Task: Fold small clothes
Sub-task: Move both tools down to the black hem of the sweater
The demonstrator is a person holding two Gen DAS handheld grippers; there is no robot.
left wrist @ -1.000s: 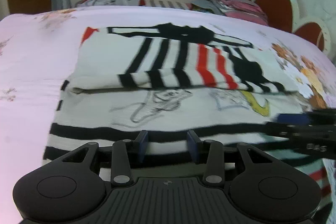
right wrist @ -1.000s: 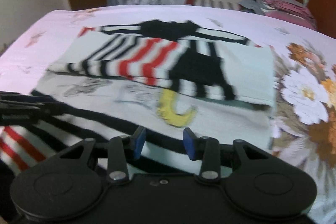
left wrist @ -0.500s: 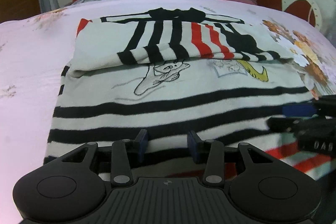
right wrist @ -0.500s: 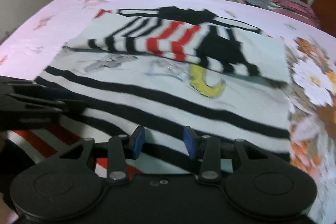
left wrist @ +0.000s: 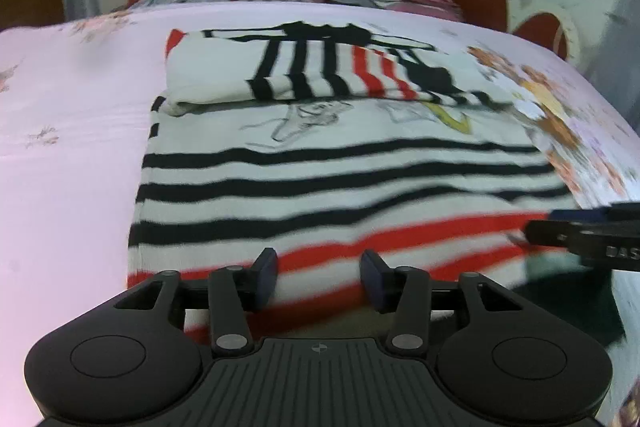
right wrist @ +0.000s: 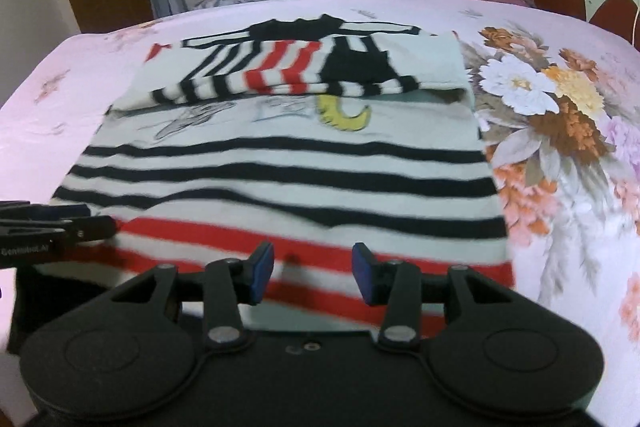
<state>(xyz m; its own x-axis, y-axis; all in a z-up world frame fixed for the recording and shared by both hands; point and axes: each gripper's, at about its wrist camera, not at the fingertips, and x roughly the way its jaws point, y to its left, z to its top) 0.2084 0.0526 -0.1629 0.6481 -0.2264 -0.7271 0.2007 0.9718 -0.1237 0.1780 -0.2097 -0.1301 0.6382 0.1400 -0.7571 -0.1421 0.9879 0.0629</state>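
While the striped sweater (left wrist: 340, 179) lies half-folded on the bed (left wrist: 72, 155), the left claw (left wrist: 318, 277) has just been opening, empty; the right claw (right wrist: 313, 273) hovers parted, empty, at the near hem.

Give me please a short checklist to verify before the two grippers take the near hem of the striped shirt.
1. Left gripper open: ok, its fingers have just been opening, nothing pinched.
2. Right gripper open: ok, gap shows between its fingers.
3. Both grippers at the near red-striped hem: ok.
4. Sleeves already folded over the top of the striped shirt: ok.
5. Shirt lies flat on the bed sheet: ok, mostly smooth.
6. Hem edge between the fingers: cannot tell, hidden by the gripper bodies.
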